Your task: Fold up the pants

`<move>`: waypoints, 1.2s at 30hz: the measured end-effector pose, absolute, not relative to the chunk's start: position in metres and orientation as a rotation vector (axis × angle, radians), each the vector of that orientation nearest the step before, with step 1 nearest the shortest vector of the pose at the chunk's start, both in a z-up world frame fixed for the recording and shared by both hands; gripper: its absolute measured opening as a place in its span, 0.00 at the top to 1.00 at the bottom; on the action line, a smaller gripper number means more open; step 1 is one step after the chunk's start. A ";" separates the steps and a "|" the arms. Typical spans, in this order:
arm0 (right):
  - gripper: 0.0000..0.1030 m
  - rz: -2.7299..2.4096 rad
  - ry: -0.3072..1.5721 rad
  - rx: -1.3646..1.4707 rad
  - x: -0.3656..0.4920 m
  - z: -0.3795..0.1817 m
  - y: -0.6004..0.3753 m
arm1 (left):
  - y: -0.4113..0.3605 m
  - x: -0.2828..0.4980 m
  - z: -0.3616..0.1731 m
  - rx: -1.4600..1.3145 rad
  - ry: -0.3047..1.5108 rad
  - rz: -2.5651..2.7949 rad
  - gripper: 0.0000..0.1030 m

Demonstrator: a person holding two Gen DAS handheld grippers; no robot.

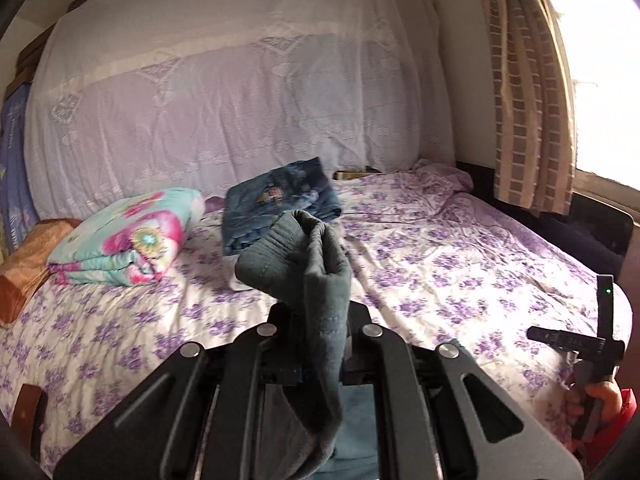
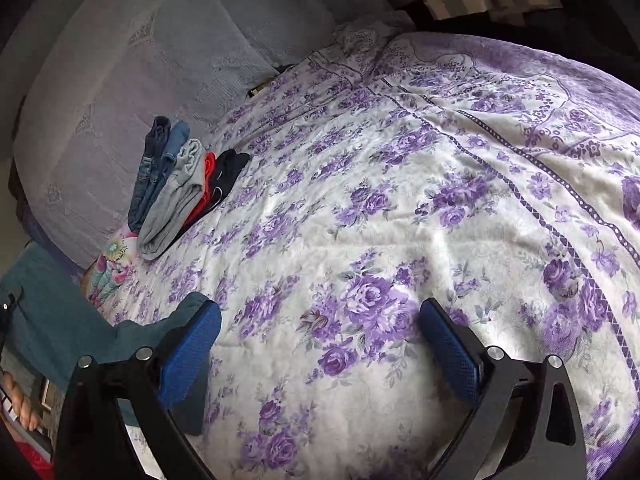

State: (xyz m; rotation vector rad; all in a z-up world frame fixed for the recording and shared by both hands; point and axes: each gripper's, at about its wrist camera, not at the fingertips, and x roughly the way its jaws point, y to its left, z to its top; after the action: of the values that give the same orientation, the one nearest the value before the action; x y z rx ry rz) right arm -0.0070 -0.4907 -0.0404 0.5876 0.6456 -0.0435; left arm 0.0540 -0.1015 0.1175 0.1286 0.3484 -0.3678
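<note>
The left hand-held gripper [image 1: 316, 320] is clamping narrowly on a bunched fold of grey-teal knit pants [image 1: 308, 264], whose ribbed cuff is sticking up above the black jaws while the rest of the cloth is hanging down between the linkage arms, lifted off the bed. In the right wrist view the same teal fabric [image 2: 60, 312] is draping at the left edge, just beside the blue-padded left finger. The right hand-held gripper [image 2: 320, 344] is standing wide, with nothing between its blue pads, and is hovering over the white bedsheet printed with purple roses [image 2: 400, 208]. Toward the far side of the bed a stack of folded clothes [image 2: 176, 196] is lying against the pale lace-covered headboard [image 1: 224, 112]: blue jeans, a grey piece, a red piece and a dark one. A folded turquoise quilt with pink flowers [image 1: 128, 236] is resting next to that stack. A brown checked curtain [image 1: 524, 92] is hanging at the bright window on the right.
</note>
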 end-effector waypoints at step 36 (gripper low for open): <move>0.03 0.028 0.611 0.639 -0.011 -0.041 -0.498 | -0.216 0.007 0.020 0.397 0.419 -0.493 0.12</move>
State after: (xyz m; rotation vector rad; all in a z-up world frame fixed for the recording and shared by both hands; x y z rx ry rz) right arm -0.0109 -0.4983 -0.0409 0.6393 0.6112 0.0278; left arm 0.0065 -0.2158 0.0204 0.3975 0.4192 -0.4934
